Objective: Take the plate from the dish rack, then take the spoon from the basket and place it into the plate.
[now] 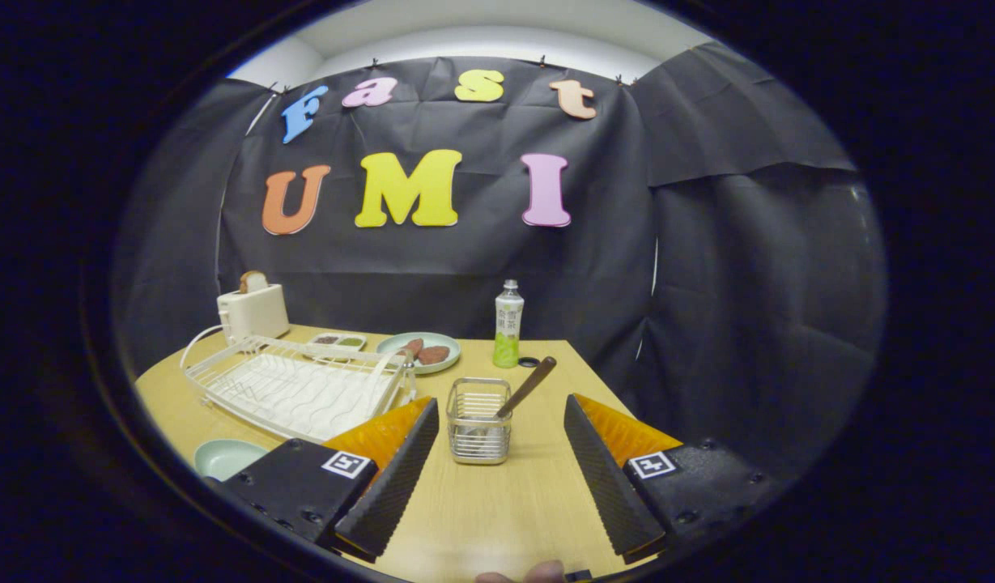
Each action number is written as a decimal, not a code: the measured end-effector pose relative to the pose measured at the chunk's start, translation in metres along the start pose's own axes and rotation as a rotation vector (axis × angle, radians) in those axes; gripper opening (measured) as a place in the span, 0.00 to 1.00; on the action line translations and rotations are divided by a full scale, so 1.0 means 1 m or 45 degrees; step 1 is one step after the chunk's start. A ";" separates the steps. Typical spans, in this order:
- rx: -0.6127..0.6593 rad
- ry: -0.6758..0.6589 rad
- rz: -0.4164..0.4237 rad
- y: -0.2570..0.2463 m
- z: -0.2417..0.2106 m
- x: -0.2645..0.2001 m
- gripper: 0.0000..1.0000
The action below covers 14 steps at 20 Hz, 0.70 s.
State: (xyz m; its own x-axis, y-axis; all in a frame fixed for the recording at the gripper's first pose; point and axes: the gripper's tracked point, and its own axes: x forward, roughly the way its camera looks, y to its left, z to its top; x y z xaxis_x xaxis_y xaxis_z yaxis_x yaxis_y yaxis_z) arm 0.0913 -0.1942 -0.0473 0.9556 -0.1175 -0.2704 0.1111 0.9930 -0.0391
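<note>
Hand-held gripper (501,413) spread wide around square wire-mesh basket (479,421) holding brown wooden-handled spoon (528,387); pale-green round plate (226,457) left of basket.

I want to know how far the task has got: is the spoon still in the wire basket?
Yes: the spoon leans inside the basket, just ahead of the open gripper, whose fingers touch nothing.
</note>
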 end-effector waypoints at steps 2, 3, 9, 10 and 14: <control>0.023 0.001 0.006 -0.008 0.001 0.019 1.00; 0.034 0.005 0.013 -0.010 0.002 0.029 1.00; 0.055 0.023 0.037 -0.014 0.002 0.083 1.00; 0.056 0.030 0.032 -0.015 0.001 0.091 1.00; 0.091 0.061 0.052 -0.013 0.001 0.118 1.00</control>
State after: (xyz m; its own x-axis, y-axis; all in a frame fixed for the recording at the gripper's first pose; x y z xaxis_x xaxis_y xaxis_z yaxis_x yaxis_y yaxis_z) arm 0.2034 -0.2211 -0.0775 0.9457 -0.0750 -0.3162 0.0927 0.9948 0.0411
